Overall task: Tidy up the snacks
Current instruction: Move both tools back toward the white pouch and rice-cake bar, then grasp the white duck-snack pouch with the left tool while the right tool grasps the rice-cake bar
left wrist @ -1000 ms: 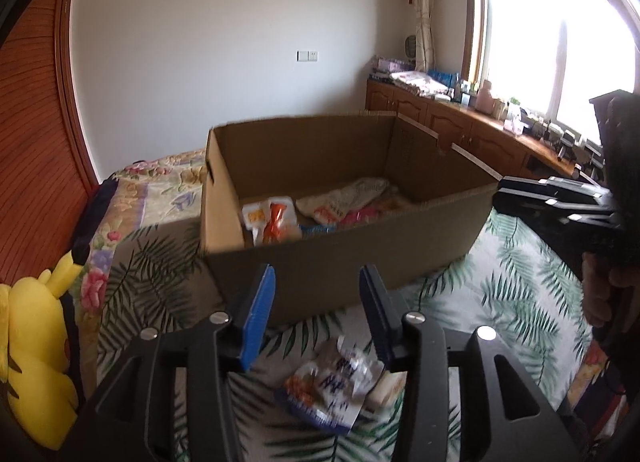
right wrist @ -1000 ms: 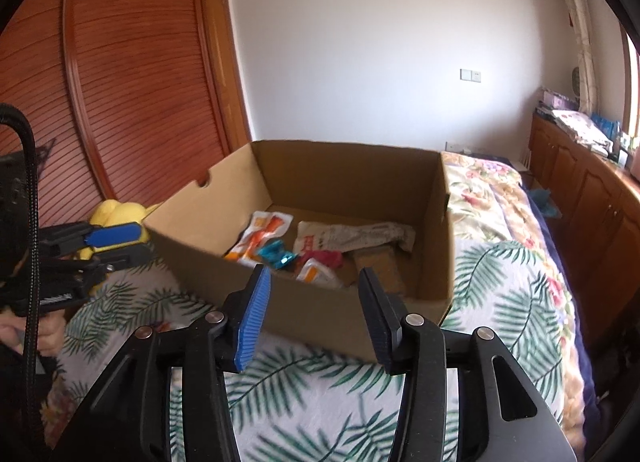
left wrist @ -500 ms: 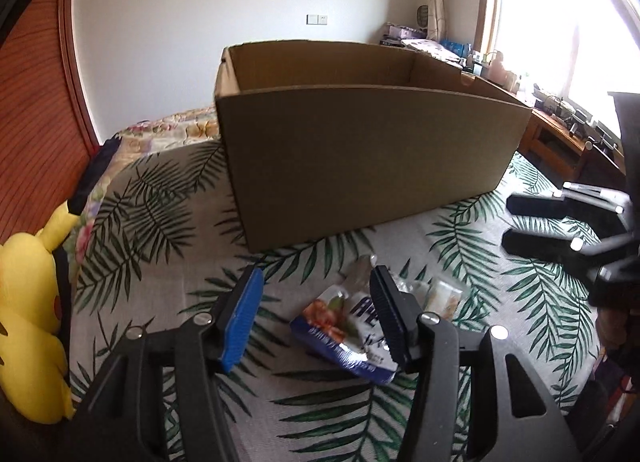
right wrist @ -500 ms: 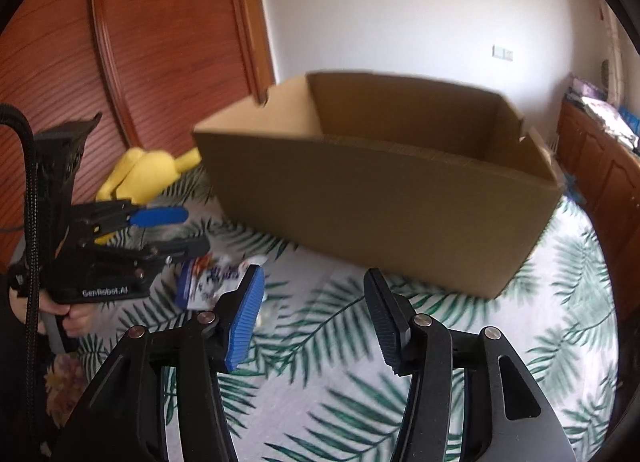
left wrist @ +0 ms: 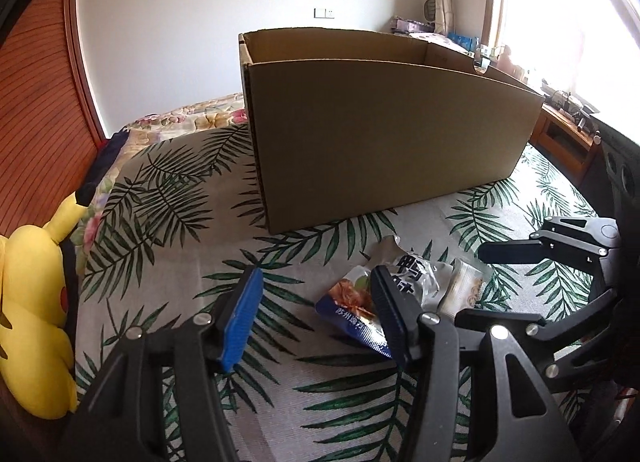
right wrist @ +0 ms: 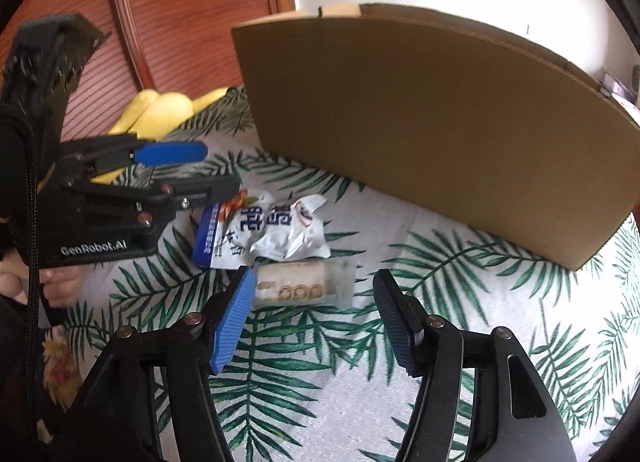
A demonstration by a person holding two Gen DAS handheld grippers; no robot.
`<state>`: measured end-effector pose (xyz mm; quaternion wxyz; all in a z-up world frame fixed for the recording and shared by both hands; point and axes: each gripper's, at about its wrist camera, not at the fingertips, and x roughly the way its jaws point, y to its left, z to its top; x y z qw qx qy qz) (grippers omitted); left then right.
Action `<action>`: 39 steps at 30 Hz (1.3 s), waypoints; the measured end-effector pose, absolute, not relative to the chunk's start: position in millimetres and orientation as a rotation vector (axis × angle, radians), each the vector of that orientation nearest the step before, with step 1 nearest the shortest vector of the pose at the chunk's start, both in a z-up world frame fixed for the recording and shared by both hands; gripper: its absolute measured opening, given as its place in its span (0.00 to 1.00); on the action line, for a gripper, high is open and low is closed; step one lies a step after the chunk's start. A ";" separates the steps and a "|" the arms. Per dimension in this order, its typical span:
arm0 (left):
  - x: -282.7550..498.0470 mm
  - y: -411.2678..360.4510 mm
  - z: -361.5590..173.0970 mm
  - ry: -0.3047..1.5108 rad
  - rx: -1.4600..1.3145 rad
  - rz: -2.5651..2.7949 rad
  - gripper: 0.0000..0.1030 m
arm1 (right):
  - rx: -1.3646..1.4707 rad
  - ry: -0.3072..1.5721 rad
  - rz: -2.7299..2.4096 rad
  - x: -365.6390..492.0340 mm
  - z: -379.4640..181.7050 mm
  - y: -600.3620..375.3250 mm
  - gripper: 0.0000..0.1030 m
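A blue and white snack bag (left wrist: pixel 356 310) (right wrist: pixel 256 232) lies crumpled on the leaf-print bedspread in front of a big open cardboard box (left wrist: pixel 384 130) (right wrist: pixel 420 122). A small clear pack of round biscuits (right wrist: pixel 304 282) (left wrist: pixel 460 286) lies beside the bag. My left gripper (left wrist: pixel 316 318) is open, low over the bed, with its right finger over the bag's edge. My right gripper (right wrist: pixel 314 318) is open and empty, just short of the biscuit pack. Each gripper shows in the other's view: the left (right wrist: pixel 188 170), the right (left wrist: pixel 500 282).
A yellow plush toy (left wrist: pixel 32 302) (right wrist: pixel 160 110) lies at the bed's left edge by a wooden wardrobe (right wrist: pixel 180 2). A wooden cabinet (left wrist: pixel 568 134) stands under the window beyond the box. The box's inside is hidden from here.
Both grippers have come down from above the box to just over the bedspread, closing in on the snack bag and biscuit pack. The box's contents have gone out of sight.
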<state>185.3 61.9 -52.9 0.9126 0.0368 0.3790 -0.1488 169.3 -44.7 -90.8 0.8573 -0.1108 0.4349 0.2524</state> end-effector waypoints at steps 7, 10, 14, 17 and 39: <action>188.0 63.9 -54.9 0.788 0.074 -0.313 0.54 | -0.277 0.939 0.533 173.6 -100.0 -33.6 0.66; 187.8 62.6 -56.1 0.789 0.075 -0.319 0.54 | -0.328 0.924 0.532 170.6 -100.8 -28.5 0.66; 189.5 59.7 -56.5 0.793 0.076 -0.328 0.54 | -0.340 0.914 0.547 168.4 -99.3 -27.6 0.42; 190.0 57.3 -55.2 0.793 0.079 -0.340 0.54 | -0.318 0.922 0.560 170.2 -98.2 -32.7 0.37; 199.5 -3.6 -69.9 0.873 0.228 -0.416 0.65 | -0.233 0.892 0.440 150.8 -81.4 -110.7 0.37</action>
